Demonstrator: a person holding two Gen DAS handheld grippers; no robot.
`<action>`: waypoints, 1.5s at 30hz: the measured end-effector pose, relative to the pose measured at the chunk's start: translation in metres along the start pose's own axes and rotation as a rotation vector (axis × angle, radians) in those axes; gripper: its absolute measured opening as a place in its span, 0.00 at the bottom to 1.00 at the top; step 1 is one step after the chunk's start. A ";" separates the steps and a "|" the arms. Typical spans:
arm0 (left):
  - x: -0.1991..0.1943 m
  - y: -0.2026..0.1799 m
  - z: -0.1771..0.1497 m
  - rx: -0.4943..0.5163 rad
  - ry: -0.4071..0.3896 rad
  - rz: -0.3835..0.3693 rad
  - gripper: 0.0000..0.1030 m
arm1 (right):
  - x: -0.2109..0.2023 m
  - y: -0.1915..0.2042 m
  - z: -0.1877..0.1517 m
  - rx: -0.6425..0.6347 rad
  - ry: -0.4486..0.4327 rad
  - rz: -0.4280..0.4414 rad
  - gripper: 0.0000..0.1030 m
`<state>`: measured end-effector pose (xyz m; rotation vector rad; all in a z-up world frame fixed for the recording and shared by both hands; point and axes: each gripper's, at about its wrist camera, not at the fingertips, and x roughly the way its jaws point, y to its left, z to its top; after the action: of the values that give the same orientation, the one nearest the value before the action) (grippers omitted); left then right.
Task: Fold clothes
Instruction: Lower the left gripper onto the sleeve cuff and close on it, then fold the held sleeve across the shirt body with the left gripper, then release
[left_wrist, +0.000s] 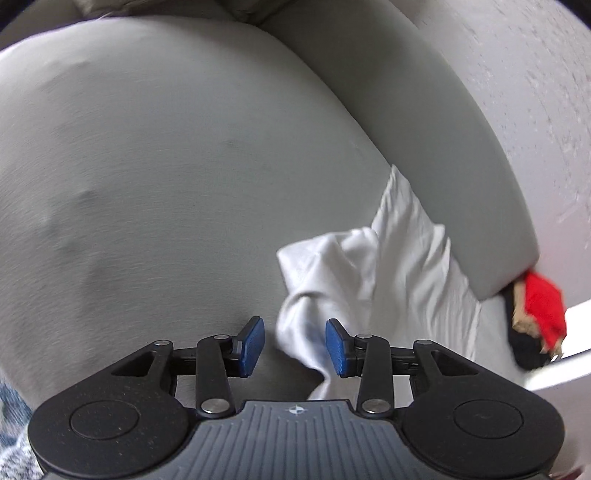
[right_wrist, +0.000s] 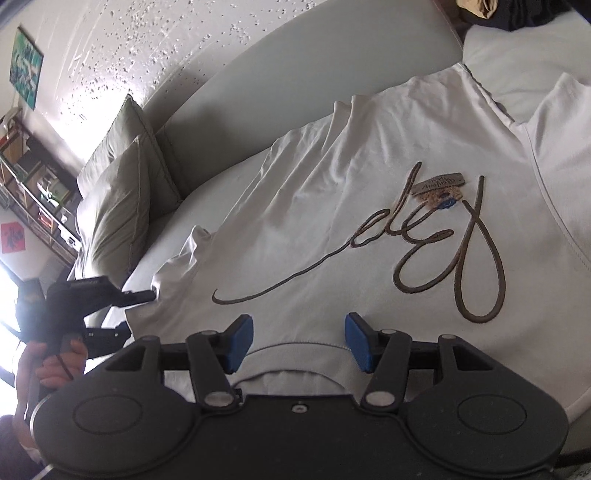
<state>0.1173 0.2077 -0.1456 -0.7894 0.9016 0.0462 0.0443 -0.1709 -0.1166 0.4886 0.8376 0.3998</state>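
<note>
A white T-shirt (right_wrist: 332, 221) with brown script lettering and a hang tag (right_wrist: 439, 188) lies spread on a grey sofa seat (right_wrist: 192, 199). My right gripper (right_wrist: 299, 343) is open, its blue pads either side of the shirt's collar (right_wrist: 295, 354) at the near edge. My left gripper (left_wrist: 295, 345) is open over the shirt's bunched sleeve end (left_wrist: 362, 273), with cloth between the pads. It also shows in the right wrist view (right_wrist: 147, 295) at that sleeve, held by a hand.
Grey cushions (right_wrist: 118, 195) lean at the sofa's far end. A backrest (left_wrist: 424, 129) runs along the textured wall (left_wrist: 535, 92). Red and dark clothes (left_wrist: 539, 317) lie at the seat's right end. Shelves (right_wrist: 33, 181) stand at far left.
</note>
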 end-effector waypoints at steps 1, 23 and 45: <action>0.002 -0.004 -0.001 0.024 -0.001 0.012 0.35 | 0.000 0.000 0.000 -0.001 0.000 0.001 0.54; 0.028 -0.142 -0.121 1.035 -0.167 0.137 0.17 | -0.001 -0.013 0.004 0.080 0.006 0.057 0.55; 0.057 -0.154 -0.089 0.987 -0.144 0.191 0.46 | -0.008 -0.027 0.006 0.187 -0.016 0.085 0.63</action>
<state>0.1468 0.0242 -0.1277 0.2168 0.7352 -0.1653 0.0480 -0.1989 -0.1228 0.7020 0.8450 0.3974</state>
